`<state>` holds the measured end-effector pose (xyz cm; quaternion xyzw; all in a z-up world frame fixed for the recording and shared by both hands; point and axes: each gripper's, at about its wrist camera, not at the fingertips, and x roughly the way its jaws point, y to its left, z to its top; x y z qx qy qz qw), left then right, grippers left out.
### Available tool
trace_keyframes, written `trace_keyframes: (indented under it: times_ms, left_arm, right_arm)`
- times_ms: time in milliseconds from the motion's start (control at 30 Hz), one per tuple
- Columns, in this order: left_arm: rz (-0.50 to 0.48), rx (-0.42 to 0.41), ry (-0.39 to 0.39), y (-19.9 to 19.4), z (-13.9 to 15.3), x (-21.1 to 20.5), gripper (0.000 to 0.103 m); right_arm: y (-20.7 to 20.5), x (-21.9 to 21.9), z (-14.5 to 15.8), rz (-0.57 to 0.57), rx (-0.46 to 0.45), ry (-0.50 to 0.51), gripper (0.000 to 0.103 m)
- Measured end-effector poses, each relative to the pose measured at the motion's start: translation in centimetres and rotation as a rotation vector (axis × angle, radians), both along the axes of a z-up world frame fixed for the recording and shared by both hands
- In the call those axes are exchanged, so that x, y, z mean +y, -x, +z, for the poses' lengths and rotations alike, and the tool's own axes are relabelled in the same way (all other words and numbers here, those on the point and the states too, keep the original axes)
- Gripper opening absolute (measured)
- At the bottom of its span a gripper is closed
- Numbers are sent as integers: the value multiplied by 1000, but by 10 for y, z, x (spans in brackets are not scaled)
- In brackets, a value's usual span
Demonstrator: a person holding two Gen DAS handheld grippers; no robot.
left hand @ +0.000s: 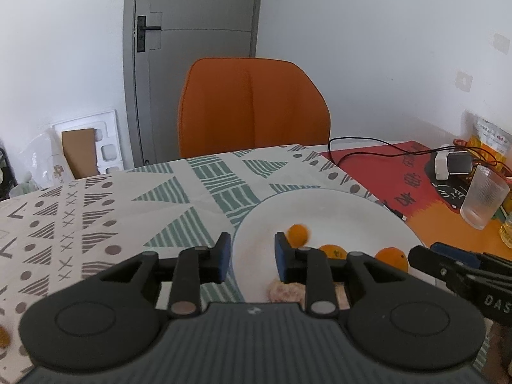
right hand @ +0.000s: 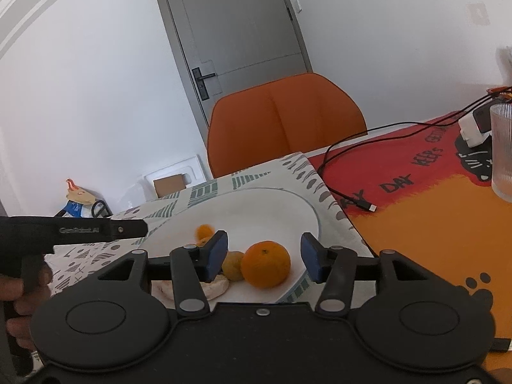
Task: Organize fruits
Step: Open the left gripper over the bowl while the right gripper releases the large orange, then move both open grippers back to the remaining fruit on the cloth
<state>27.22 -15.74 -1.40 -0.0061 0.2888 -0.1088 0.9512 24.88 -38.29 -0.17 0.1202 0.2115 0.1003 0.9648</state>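
A white plate [left hand: 336, 204] sits on the patterned tablecloth and also shows in the right wrist view [right hand: 256, 204]. On it lie a large orange [right hand: 265, 264], a smaller yellowish fruit [right hand: 233, 264], a pale peeled fruit [right hand: 217, 284] and a small blurred orange fruit [right hand: 204, 231]. In the left wrist view the small blurred orange fruit [left hand: 298, 234] is over the plate, with two oranges [left hand: 332, 251] [left hand: 392, 256] and the pale fruit [left hand: 284, 291] near the front rim. My left gripper [left hand: 252, 257] is open and empty above the plate's left edge. My right gripper [right hand: 264, 257] is open around the large orange without touching it.
An orange chair [left hand: 252, 105] stands behind the table. A red and orange mat [right hand: 432, 198] lies to the right with a black cable [right hand: 345, 172], a ribbed glass [left hand: 484, 200] and a white charger [left hand: 448, 161]. Another orange [left hand: 4, 336] lies at the far left.
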Motion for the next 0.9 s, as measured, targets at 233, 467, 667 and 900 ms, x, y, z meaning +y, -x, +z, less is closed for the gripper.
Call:
trace_keyframes:
  times_ms: [233,467,667,900]
  left_arm:
    - [19,-29,2,25,14,15,58]
    - [75,-26,-1,38,15,36,75]
    - [111,-53,-8,54,22,55,86]
    - [155,-84,-2,72,30,79,95]
  right_arm:
    - [8,6,4,0,21,-26,64]
    - [23,18,13,7,-8,-26,76]
    - [32,27,17,9,-18,-34,84]
    - [41,44,28,26,-48,-24,97]
